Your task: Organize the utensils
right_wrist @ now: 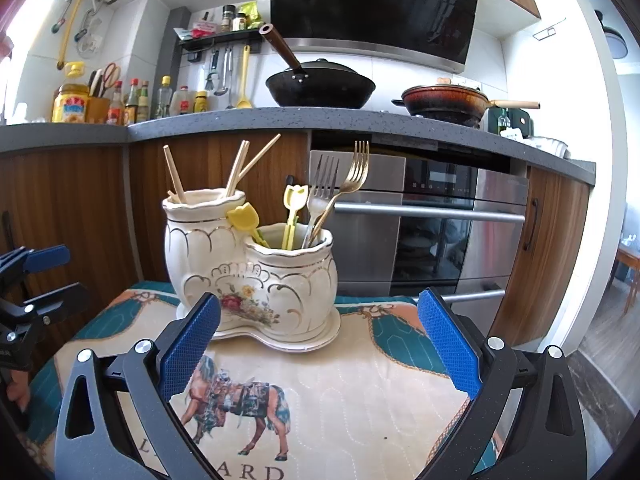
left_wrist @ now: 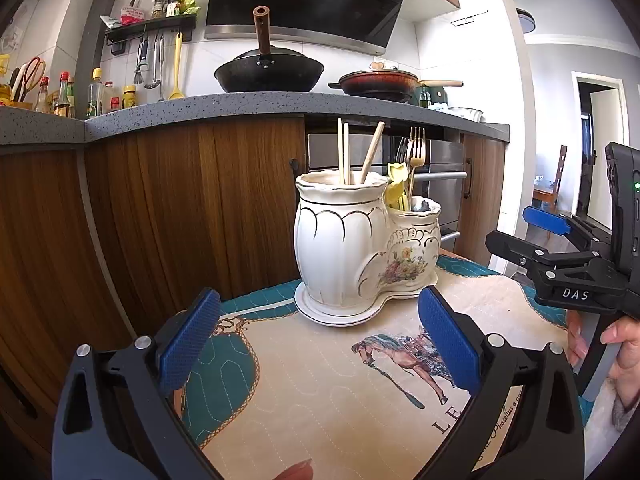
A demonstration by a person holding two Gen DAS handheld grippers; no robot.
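We are holding the left gripper (left_wrist: pixel 320 344) above the near part of the quilted mat (left_wrist: pixel 320 400), its blue pads (left_wrist: pixel 188 344) standing wide apart with nothing between them. We are holding the right gripper (right_wrist: pixel 320 344) the same way, its fingers (right_wrist: pixel 448 344) spread and empty, just in front of the ceramic holder (right_wrist: pixel 256 276).

The ceramic holder is sitting on its matching saucer (right_wrist: pixel 316 340) at the far side of the mat, and everything else is best placed from it. Its taller compartment is carrying the wooden chopsticks (right_wrist: pixel 236 168), which are leaning out of the rim at different angles. Its shorter compartment is carrying the silver fork (right_wrist: pixel 322 188), the gold fork (right_wrist: pixel 354 176) and two yellow tulip-topped picks (right_wrist: pixel 294 208); one pick is leaning toward the taller compartment, and we cannot tell whether it is touching that rim. In the left wrist view the forks are partly hidden behind the taller compartment, so their handles are hard to make out there.

Behind the holder, wooden cabinet doors (left_wrist: pixel 160 200) and a steel oven (right_wrist: pixel 440 220) are standing under a grey countertop (right_wrist: pixel 320 120). Above the holder on that countertop, a black wok (right_wrist: pixel 320 88) and a brown pan (right_wrist: pixel 444 100) are resting, with sauce bottles (right_wrist: pixel 160 98) off to the holder's left.

In the left wrist view, the right gripper is showing well to the right of the holder, a hand (left_wrist: pixel 620 348) wrapped around its grip.
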